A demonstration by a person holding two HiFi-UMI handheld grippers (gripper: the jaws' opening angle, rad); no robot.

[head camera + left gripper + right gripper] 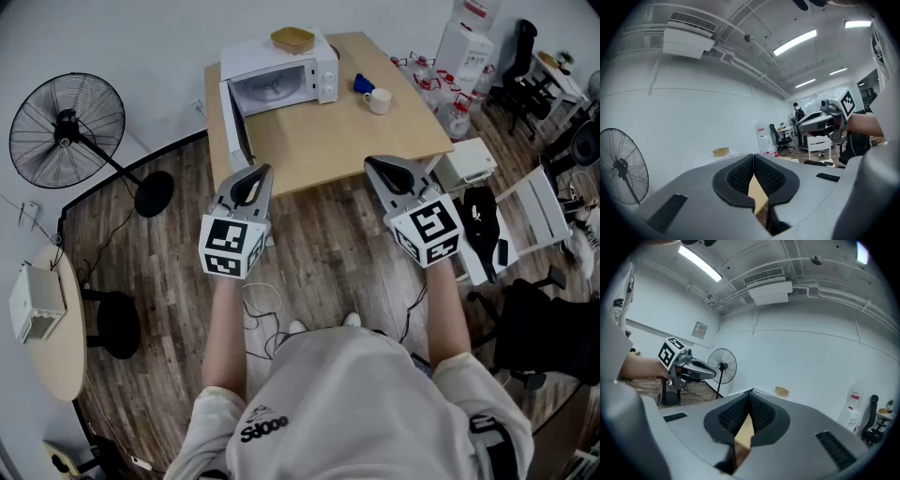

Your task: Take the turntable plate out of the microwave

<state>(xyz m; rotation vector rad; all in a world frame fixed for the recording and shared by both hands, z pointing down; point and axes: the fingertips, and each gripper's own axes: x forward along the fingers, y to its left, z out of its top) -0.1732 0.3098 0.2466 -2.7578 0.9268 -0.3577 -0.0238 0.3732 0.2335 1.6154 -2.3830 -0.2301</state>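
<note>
White microwave (281, 75) stands at the far left corner of the light wooden desk (347, 141). Its door (236, 127) is swung wide toward the person, so the cavity is open to a reach from the front. Inside, the glass turntable plate (273, 89) lies flat on the cavity floor, in its working place and untouched, with nothing seen resting on it. On the microwave's roof sits a shallow wooden bowl (292, 39), whose inside looks bare as far as the head view tells. Further right on the desk a white mug (379, 100) stands just beside a small blue object (363, 83); what the mug holds cannot be made out.

Both claws hang over the wooden floor (319, 244), short of the desk's near edge and well apart from the microwave. The left claw (260, 174) is closed with nothing between its jaws: in the left gripper view its ribbed pads (739, 176) meet at the tips. The right claw (375, 165) is likewise closed and empty, its pads (761, 414) pressed together. Held roughly level, side by side and aimed at the desk, they look like a ready stance ahead of the reach. In my judgement the removal has not begun. The jaws must part first, and the left claw is the nearer to the open cavity.
</note>
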